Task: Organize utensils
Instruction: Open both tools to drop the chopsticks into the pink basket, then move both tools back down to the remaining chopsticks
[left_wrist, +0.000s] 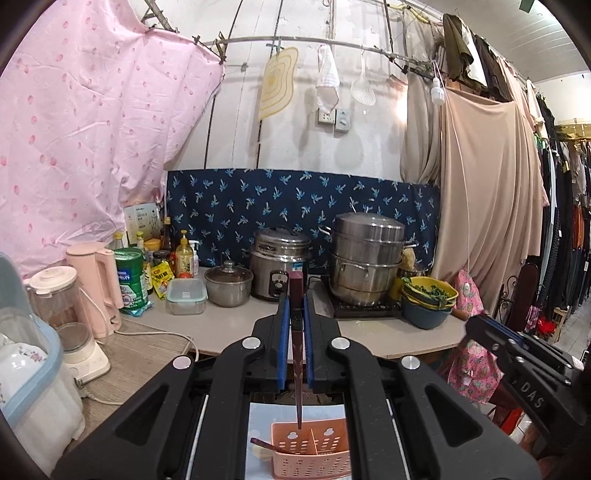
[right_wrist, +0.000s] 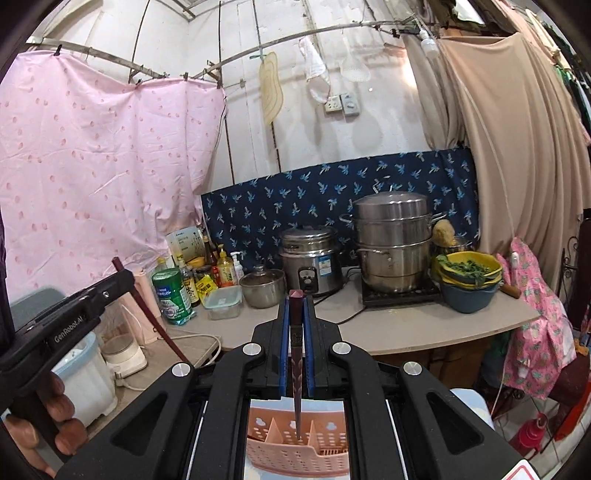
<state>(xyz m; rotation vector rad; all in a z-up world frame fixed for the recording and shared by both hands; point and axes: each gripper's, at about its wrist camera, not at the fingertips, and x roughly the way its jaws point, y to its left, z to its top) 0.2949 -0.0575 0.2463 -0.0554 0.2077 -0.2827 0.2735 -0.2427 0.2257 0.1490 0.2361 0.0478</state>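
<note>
Cluttered kitchen counter (left_wrist: 388, 339) runs along the back wall, and the pink utensil basket (left_wrist: 314, 454) sits low, below both claws, at the bottom of each wrist view.

Your left gripper (left_wrist: 296, 306) is clamped tight on a dark red chopstick (left_wrist: 296, 354). That stick runs straight down between the blue pads (left_wrist: 284, 332), its square top poking out past the fingertips and its thin tip hanging just over the basket's left compartment, near the back wall. Can't tell if the tip touches the plastic. A second dark utensil (left_wrist: 264, 445) lies slanted in that same left compartment.

Your right gripper (right_wrist: 295, 310) is also pinched closed on its own dark red chopstick (right_wrist: 296, 362), same vertical hold, top end sticking above the fingertips. Its tip hangs over the basket (right_wrist: 295, 446) between the two dividers, so the middle slot; contact unclear.

Both claws point roughly forward toward the counter, tilted a little down, well above the basket. From the right wrist view you see the left gripper's body (right_wrist: 70, 314) off to the basket's left, with your left hand (right_wrist: 40, 417) wrapped round its handle, fingers curled. From the left wrist view the right gripper's body (left_wrist: 524, 362) shows to the basket's right.
</note>
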